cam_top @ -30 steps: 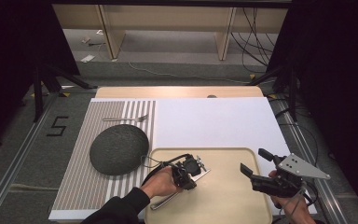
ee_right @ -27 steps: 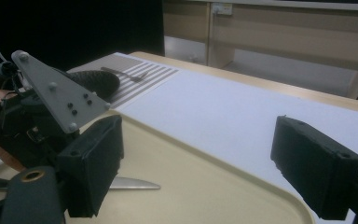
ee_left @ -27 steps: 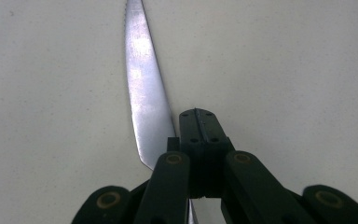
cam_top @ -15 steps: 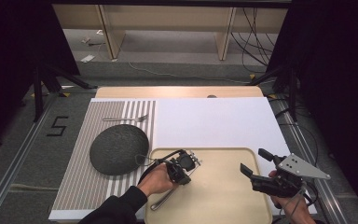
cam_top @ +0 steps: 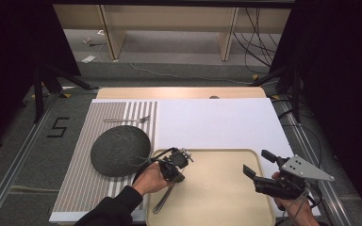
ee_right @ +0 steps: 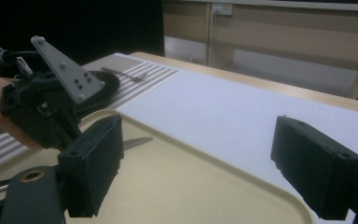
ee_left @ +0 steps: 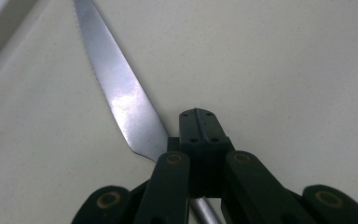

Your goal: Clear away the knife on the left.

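Left fingers [ee_left: 199, 128] clamp knife [ee_left: 116, 88] on beige tray [cam_top: 226, 197]; right fingers [cam_top: 256, 163] gape.

Legible markings: one only. A dark numeral "5" [cam_top: 59, 127] stands on the grey floor [cam_top: 19, 155], left of the table, beside the striped mat [cam_top: 82, 188], approx. level w/ the mat's far end. The digit reads upright in the high view.

No other text, label, brand or sign can be read on any item in the high view or in the two gripper views.
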The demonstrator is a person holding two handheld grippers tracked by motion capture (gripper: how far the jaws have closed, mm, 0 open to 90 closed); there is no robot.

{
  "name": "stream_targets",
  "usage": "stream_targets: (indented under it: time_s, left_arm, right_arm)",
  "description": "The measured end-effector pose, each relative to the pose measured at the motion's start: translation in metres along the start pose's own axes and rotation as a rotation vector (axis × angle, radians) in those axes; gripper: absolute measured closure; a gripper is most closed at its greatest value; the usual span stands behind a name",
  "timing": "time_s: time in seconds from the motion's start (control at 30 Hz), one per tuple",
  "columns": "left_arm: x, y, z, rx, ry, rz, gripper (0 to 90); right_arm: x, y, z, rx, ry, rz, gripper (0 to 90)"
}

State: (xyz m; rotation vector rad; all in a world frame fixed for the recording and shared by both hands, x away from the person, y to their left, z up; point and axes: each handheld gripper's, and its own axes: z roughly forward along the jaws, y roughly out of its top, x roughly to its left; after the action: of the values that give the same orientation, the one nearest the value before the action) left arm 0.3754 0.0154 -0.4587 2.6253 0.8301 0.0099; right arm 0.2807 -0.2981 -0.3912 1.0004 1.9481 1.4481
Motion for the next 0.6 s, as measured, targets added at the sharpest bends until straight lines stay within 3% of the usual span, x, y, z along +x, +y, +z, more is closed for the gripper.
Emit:
stream_targets:
  time_s: [0.6]
  left_arm:
    - [0.012, -0.016, -0.009, 0.003, -0.006, -0.060, 89.6]
  right_arm:
    - [0.000, 0.000, 0.000, 0.002, 0.001, 0.000, 17.9]
